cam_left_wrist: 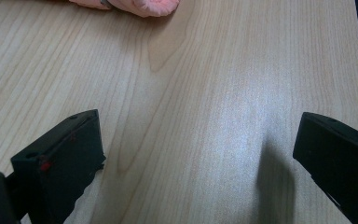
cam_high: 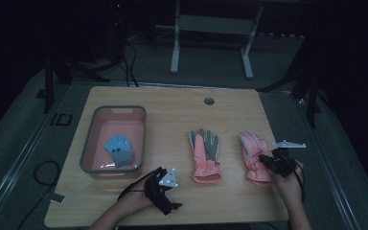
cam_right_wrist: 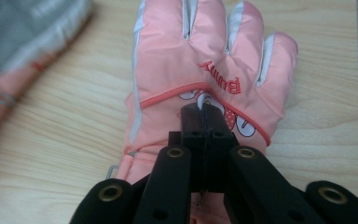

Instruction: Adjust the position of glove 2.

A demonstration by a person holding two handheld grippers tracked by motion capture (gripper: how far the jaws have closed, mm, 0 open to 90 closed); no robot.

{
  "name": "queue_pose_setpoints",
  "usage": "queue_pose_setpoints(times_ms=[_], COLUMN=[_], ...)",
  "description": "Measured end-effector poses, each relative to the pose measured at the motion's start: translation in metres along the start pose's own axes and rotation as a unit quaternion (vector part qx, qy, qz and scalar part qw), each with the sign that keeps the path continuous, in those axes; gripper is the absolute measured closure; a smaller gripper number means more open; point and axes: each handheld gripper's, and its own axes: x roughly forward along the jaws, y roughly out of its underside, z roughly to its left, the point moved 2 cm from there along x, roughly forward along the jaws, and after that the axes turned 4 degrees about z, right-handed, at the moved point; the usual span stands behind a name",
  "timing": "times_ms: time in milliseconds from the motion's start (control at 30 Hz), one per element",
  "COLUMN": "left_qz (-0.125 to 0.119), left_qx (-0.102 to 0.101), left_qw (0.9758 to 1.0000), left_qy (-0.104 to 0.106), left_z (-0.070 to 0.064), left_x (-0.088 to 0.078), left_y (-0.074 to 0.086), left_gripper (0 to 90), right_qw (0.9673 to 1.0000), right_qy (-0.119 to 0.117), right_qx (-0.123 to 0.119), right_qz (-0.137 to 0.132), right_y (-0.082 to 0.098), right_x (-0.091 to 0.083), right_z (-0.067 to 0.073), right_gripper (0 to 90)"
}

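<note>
The right tongs (cam_right_wrist: pixel 206 109) are pressed together on the back of the pink glove (cam_right_wrist: pixel 200 60) — the two jaws meet at a pinch of its fabric just below the red lettering. In the high view this glove (cam_high: pixel 252 152) lies flat on the right part of the wooden bench (cam_high: pixel 172 105), fingers pointing away from the person, with the right tongs (cam_high: pixel 268 160) over its cuff half and the person's right hand (cam_high: pixel 287 184) behind them.

The left tongs (cam_left_wrist: pixel 200 154) stand wide apart with bare bench surface between the jaws — nothing is held. In the high view the left tongs (cam_high: pixel 165 194) rest low near the front edge of the bench, just beside the front right corner of the pink tray (cam_high: pixel 90 139).

A second glove (cam_high: pixel 205 155), pink and grey, lies palm up at mid-bench, between the tray and the gripped glove and apart from both. A small blue glove (cam_high: pixel 119 149) lies inside the tray.
</note>
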Motion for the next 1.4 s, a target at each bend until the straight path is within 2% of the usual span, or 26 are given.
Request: queue_pose_setpoints(times_ms=[100,200,367,500,733,800,833,867,967,1000,1100,1200,1400], left_qz=[-0.001,-0.002,0.0,-0.002,-0.001,0.0,0.0,-0.001,-0.001,-0.002,-0.001,-0.002,-0.001], left_qx=[0.001,0.0,0.002,0.002,0.003,0.005,0.005,0.005,0.005,0.004,0.005,0.004,0.007], left_qw=[1.0,1.0,1.0,1.0,1.0,1.0,1.0,1.0,1.0,1.0,1.0,1.0,1.0], left_qy=[0.0,0.0,-0.001,-0.001,-0.001,-0.002,-0.002,-0.002,-0.002,-0.003,-0.003,-0.004,-0.004], left_z=[0.0,0.001,0.0,0.0,-0.001,-0.001,-0.001,-0.001,-0.001,-0.001,-0.001,-0.001,-0.001], left_x=[0.0,0.0,0.0,0.0,0.0,0.0,0.0,-0.001,-0.001,-0.001,-0.001,-0.001,-0.001], left_y=[-0.001,0.0,-0.001,-0.001,-0.001,-0.001,-0.001,-0.001,-0.001,-0.001,-0.001,-0.001,-0.001], left_gripper=[1.8,1.8,1.8,1.8,1.8,1.8,1.8,1.8,1.8,1.8,1.8,1.8,1.8], right_qw=[0.9998,0.9991,0.9979,0.9967,0.9963,0.9961,0.9961,0.9961,0.9964,0.9964,0.9967,0.9973,0.9983], right_qy=[0.014,0.037,0.046,0.042,0.024,0.017,0.017,0.016,0.005,0.002,-0.007,-0.017,-0.016], right_qx=[0.002,-0.012,-0.005,0.002,0.0,-0.004,-0.004,-0.014,-0.011,-0.018,-0.019,-0.014,-0.01], right_qz=[-0.01,-0.017,-0.045,-0.069,-0.083,-0.086,-0.086,-0.085,-0.084,-0.083,-0.079,-0.069,-0.055], right_y=[-0.009,-0.019,-0.034,-0.044,-0.058,-0.061,-0.061,-0.064,-0.066,-0.069,-0.07,-0.069,-0.07], right_x=[-0.014,-0.026,-0.044,-0.055,-0.063,-0.064,-0.064,-0.06,-0.057,-0.053,-0.045,-0.035,-0.018], right_z=[0.012,0.027,0.044,0.058,0.088,0.099,0.099,0.112,0.12,0.13,0.146,0.156,0.17], right_gripper=[89.7,89.7,89.7,89.7,89.7,89.7,89.7,89.7,89.7,89.7,89.7,89.7,89.6])
